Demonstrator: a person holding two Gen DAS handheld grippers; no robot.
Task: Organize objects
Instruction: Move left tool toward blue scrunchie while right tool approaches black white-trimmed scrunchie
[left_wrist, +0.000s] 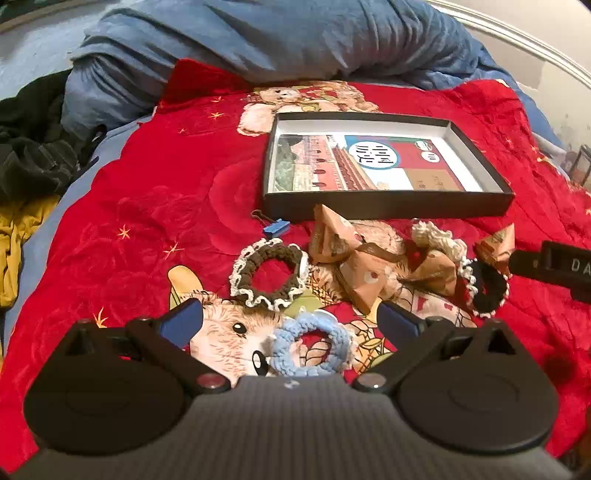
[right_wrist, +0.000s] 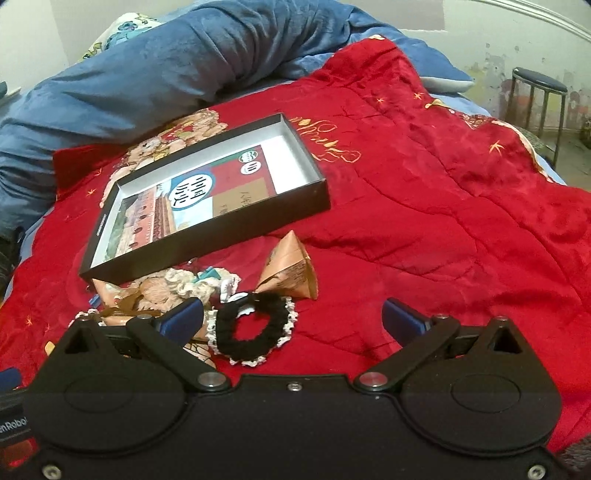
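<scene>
The light-blue scrunchie (left_wrist: 308, 345) lies just under my left gripper (left_wrist: 291, 319), jaws spread wide and empty; my right gripper (right_wrist: 293, 319) gapes empty by the black scrunchie (right_wrist: 255, 332); the box (left_wrist: 384, 205) holds none of them, so sorting looks unstarted.

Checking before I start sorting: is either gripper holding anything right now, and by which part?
Nothing is held. Left gripper has its jaws wide open above the light blue scrunchie; right gripper is open too, near the black scrunchie.
</scene>
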